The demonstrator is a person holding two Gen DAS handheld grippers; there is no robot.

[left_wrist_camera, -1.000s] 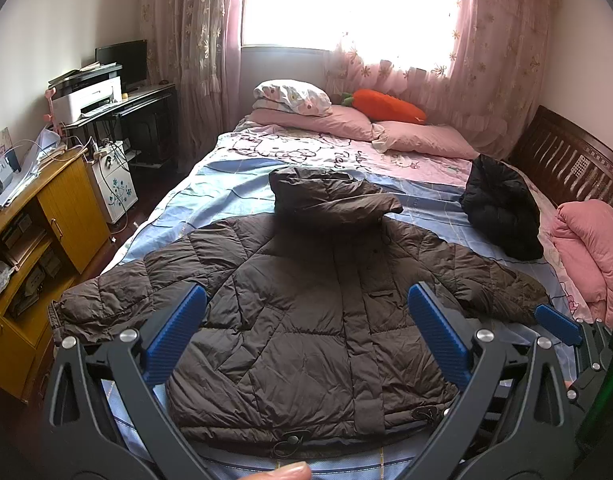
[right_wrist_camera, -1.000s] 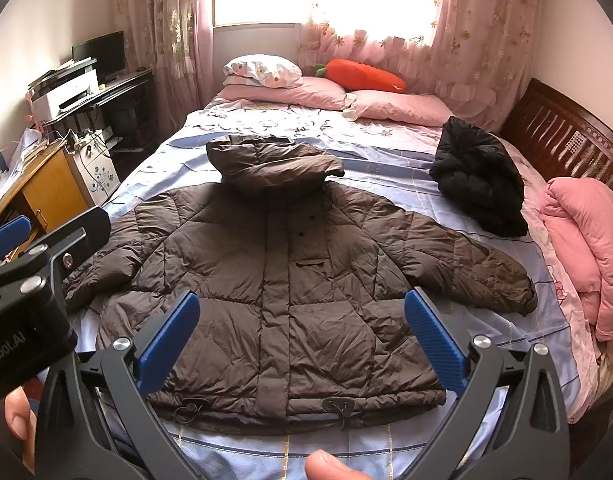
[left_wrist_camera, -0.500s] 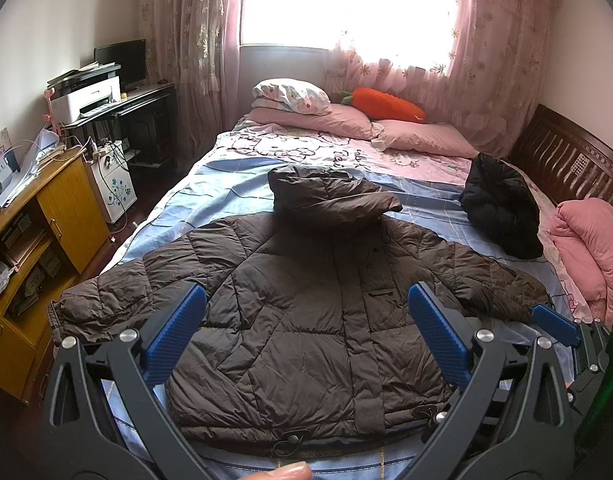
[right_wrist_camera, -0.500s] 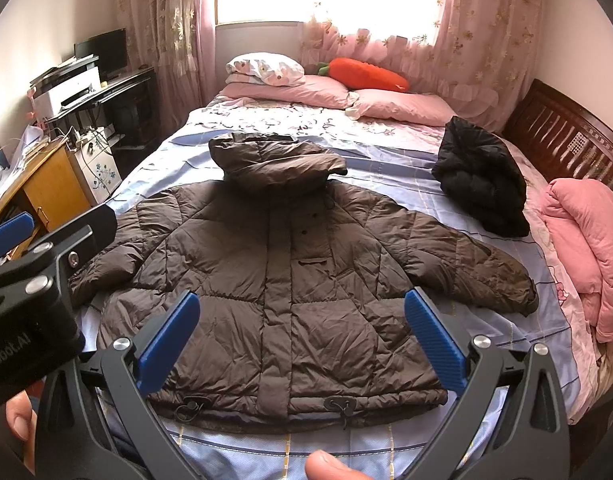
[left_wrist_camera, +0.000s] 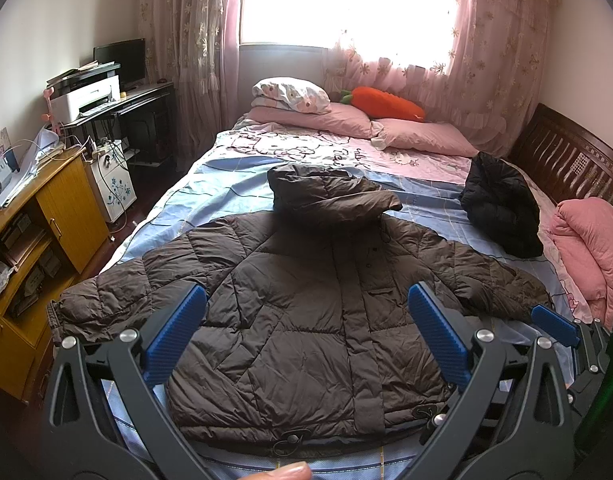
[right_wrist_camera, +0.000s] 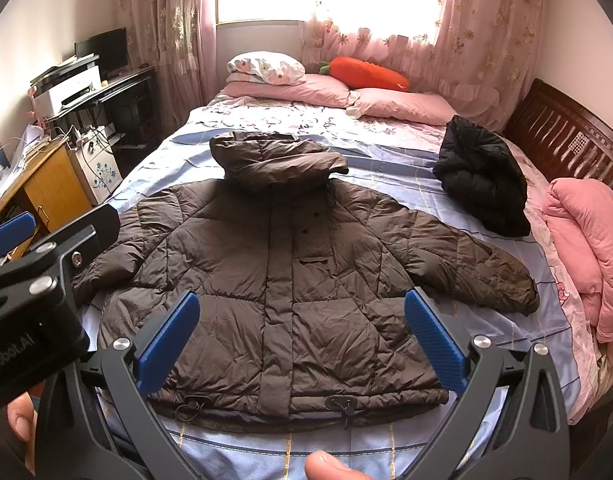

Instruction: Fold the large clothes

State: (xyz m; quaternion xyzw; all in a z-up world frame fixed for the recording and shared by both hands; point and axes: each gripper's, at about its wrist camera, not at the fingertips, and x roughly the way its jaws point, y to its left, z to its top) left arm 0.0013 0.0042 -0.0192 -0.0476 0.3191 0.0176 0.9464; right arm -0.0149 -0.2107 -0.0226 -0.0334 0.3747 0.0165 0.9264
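Observation:
A large brown puffer jacket lies flat, front up, on the bed, sleeves spread out and hood at the far end. It also shows in the right wrist view. My left gripper is open and empty, held above the jacket's hem. My right gripper is open and empty, also above the hem. The right gripper's blue fingertip shows at the right of the left wrist view. The left gripper's body shows at the left of the right wrist view.
A black jacket lies bunched at the bed's right, by a pink quilt and the wooden headboard. Pillows and a carrot plush sit at the far end. A yellow cabinet and desk stand left.
Both grippers have drifted very slightly; the jacket and the rest of the room look the same.

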